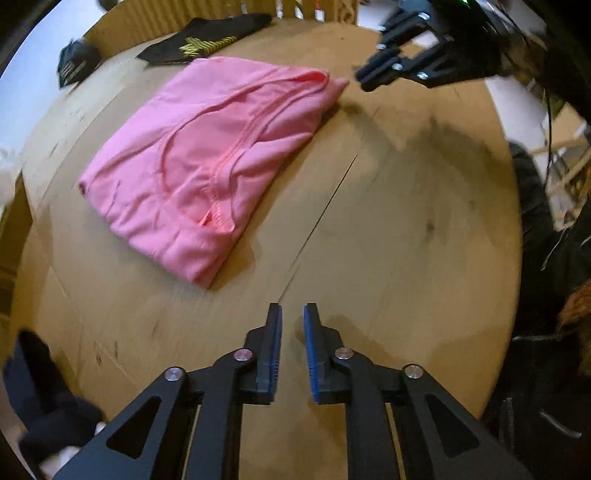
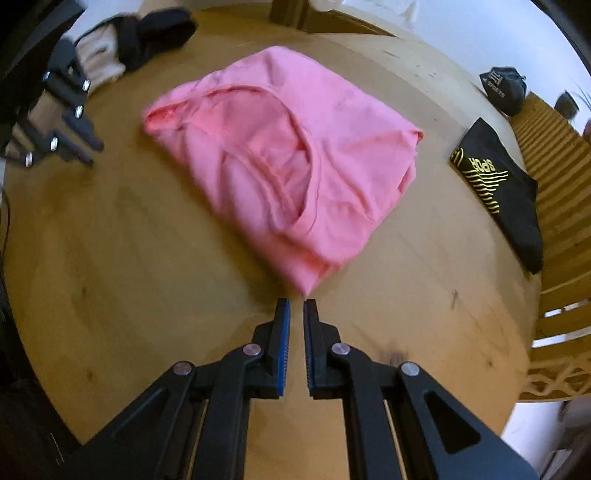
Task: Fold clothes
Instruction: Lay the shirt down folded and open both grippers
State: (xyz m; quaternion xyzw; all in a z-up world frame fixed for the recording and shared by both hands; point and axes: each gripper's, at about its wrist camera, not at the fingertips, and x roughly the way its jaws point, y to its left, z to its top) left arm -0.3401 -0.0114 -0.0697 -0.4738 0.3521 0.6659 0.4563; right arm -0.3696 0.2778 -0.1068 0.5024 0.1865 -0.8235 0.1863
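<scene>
A pink garment (image 1: 207,162) lies folded into a rough rectangle on the round wooden table (image 1: 406,221), its neckline seam facing up. My left gripper (image 1: 293,314) hovers over bare wood a short way from the garment's near corner, jaws slightly apart and empty. In the right wrist view the same pink garment (image 2: 288,158) fills the middle, and my right gripper (image 2: 296,306) sits just behind its nearest corner with a narrow gap and nothing between the pads. Each gripper shows in the other's view: the right gripper (image 1: 373,74) by the far corner, the left gripper (image 2: 88,147) at the left.
A folded black garment with yellow print (image 2: 506,192) lies at the table's edge, with a small black bag (image 2: 504,88) beyond it. A heap of black and beige clothes (image 2: 147,33) sits at another edge. A slatted wooden chair (image 2: 561,221) stands beside the table. A person's dark sleeve (image 1: 546,295) is at the right.
</scene>
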